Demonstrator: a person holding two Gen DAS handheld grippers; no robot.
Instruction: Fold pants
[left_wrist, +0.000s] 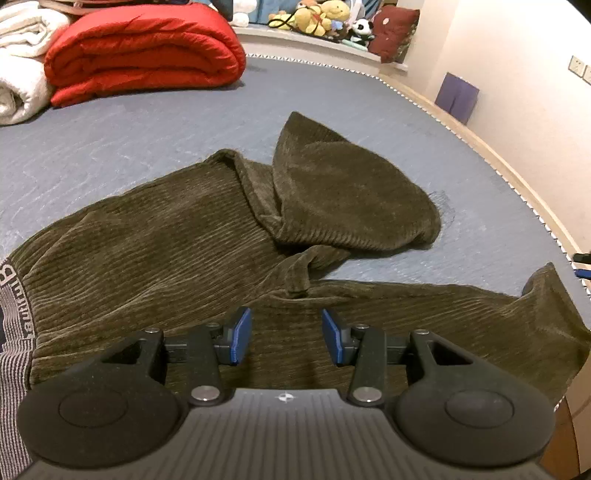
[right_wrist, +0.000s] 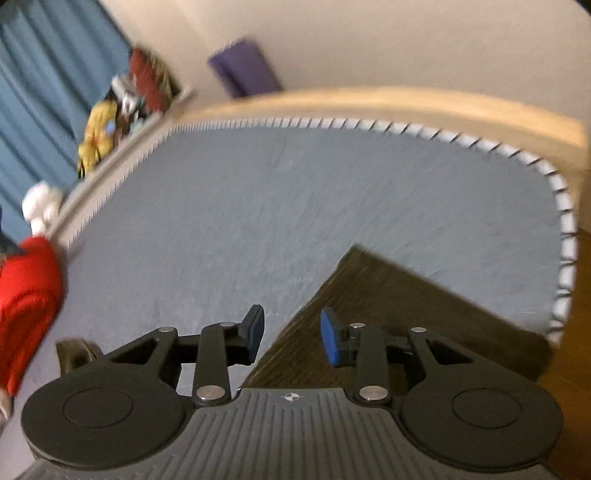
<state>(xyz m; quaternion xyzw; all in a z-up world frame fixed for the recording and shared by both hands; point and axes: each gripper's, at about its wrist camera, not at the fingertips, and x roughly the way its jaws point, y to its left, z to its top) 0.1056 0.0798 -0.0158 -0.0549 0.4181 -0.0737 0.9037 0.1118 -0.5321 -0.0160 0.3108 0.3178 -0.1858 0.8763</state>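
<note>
The right wrist view is smeared by motion blur, so the toys (right_wrist: 96, 142) on the ledge (right_wrist: 122, 147), the purple object (right_wrist: 245, 68) by the wall and the mattress edge stitching (right_wrist: 565, 236) lose their detail. The pants (right_wrist: 388, 314) show there only as one dark corner, the rest hidden under the gripper body. In the left wrist view the pants (left_wrist: 177, 240) run off the left and right edges; the waistband (left_wrist: 18, 306) lettering is cut off and unreadable. The red quilt (left_wrist: 144, 51) and white blanket (left_wrist: 20, 66) are cropped at the top left corner. A small blue and black object (left_wrist: 583, 264) at the right edge is too cropped to identify.
</note>
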